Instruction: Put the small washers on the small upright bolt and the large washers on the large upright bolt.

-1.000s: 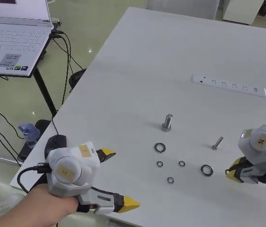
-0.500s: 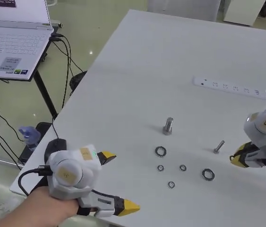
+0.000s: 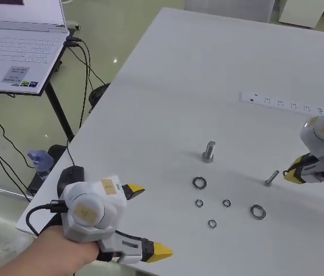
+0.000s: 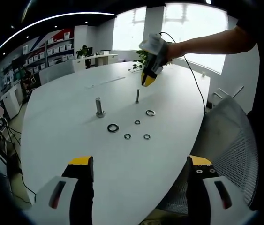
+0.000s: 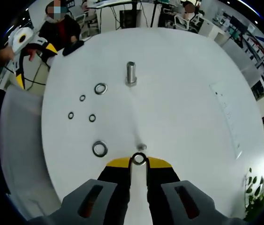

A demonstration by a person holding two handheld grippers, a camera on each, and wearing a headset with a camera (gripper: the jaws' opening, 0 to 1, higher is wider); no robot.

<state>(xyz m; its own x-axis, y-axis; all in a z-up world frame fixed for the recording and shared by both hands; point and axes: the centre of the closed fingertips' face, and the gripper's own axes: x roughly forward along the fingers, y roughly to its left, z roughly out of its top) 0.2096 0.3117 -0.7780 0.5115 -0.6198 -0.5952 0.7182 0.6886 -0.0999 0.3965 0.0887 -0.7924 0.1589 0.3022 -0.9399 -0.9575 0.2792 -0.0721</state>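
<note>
right gripper (image 3: 294, 174) at the small bolt (image 3: 272, 178); left gripper (image 3: 147, 219) over the near left corner of the table (image 3: 179, 86).
the right gripper's jaws are drawn narrow and pinch what looks like a small washer (image 5: 139, 159) at their tips, just beside the top of the small bolt, which stands on the right side of the table. the left gripper's jaws stand wide apart with nothing between them. the large bolt (image 3: 208, 152) stands upright near the middle. on the near side of the bolts lie one large washer (image 3: 199, 183) close to the large bolt, a second large washer (image 3: 258, 212) further right, and three small washers (image 3: 212, 223) between them. a power strip (image 3: 282, 105) lies far right and a laptop (image 3: 12, 46) sits far left, off the table.
</note>
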